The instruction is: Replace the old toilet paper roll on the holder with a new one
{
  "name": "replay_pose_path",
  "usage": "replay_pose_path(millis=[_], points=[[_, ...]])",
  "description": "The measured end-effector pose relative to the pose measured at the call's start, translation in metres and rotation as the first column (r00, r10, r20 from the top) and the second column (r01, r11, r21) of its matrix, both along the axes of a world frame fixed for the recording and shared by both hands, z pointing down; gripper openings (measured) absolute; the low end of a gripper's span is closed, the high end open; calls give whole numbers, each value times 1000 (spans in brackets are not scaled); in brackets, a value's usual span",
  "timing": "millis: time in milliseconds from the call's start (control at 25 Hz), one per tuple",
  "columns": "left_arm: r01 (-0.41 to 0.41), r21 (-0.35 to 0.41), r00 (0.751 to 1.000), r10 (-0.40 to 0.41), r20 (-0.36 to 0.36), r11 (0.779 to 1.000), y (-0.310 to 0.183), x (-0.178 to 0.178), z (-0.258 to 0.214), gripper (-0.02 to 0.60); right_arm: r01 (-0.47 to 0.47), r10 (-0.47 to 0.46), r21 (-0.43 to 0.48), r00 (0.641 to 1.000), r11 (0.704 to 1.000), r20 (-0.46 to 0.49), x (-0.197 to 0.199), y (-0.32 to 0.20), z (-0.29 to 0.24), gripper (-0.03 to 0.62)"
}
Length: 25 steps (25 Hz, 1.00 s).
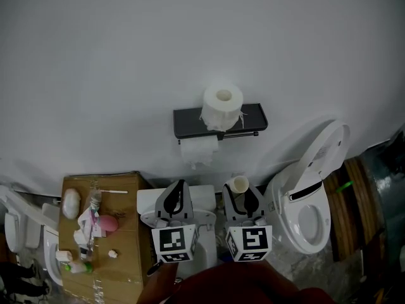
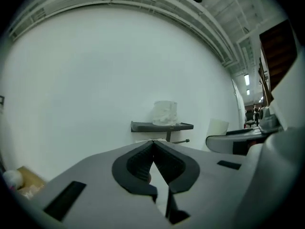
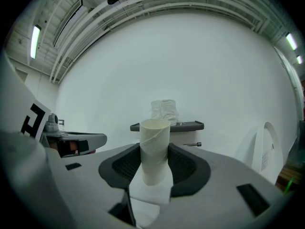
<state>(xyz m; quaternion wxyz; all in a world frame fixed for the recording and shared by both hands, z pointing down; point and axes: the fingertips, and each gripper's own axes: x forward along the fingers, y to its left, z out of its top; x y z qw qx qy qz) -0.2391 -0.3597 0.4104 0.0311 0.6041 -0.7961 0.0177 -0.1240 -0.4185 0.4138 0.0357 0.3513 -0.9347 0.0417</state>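
I am holding both grippers side by side, low and near in the head view, and both are pointing toward a plain white wall (image 1: 126,62). The left gripper (image 1: 180,186) is showing its two dark jaws pressed together at the tips, with nothing between them; its own view (image 2: 153,143) confirms this. The right gripper (image 1: 244,192) is clamping an empty cardboard tube (image 1: 238,184), which is standing upright between the jaws with its open end up. In the right gripper view (image 3: 155,151) the tube (image 3: 155,137) is rising above the jaw pads, and a loose scrap of white paper (image 3: 150,192) is lying under it. Far ahead, a black holder (image 1: 253,116) is sitting on the wall as a small shelf. A full roll (image 1: 222,105) is standing on end on top of that shelf, with ragged paper at its edges. Under the left part of the shelf, a second roll (image 1: 199,149) is hanging with a sheet trailing down, and a thin bar (image 1: 245,133) is sticking out to the right beneath the shelf. Both gripper views are showing the shelf (image 2: 143,126) and the standing roll (image 2: 165,112) straight ahead and well apart from the jaws. To the right, a white toilet (image 1: 310,223) is standing with its lid (image 1: 328,145) raised. To the left, a cardboard box (image 1: 117,198) is carrying small clutter, among it a white oval piece (image 1: 71,202) and a pink piece (image 1: 109,223). A white tank (image 1: 149,201) is sitting directly below the grippers.
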Motion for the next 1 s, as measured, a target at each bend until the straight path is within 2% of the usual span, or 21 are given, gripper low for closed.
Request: replay_pose_path(millis=[40, 160, 520, 840, 1000], points=[[-6, 2, 1000, 6, -18, 1000, 0, 0, 1, 15, 4, -4, 6, 1000, 1000, -12, -1, 0, 1, 184], [-4, -13, 1000, 4, 6, 1000, 0, 0, 6, 15, 13, -12, 23, 999, 1000, -31, -3, 2, 1, 184], [13, -19, 1000, -13, -9, 1000, 2, -3, 5, 15, 32, -31, 16, 999, 999, -41, -7, 1, 5, 184], [47, 11, 997, -47, 55, 999, 5, -5, -2, 15, 43, -40, 46, 998, 998, -50, -11, 2, 2, 184], [58, 12, 997, -58, 57, 998, 7, -8, 0, 15, 57, -53, 71, 997, 996, -59, -16, 6, -1, 183]])
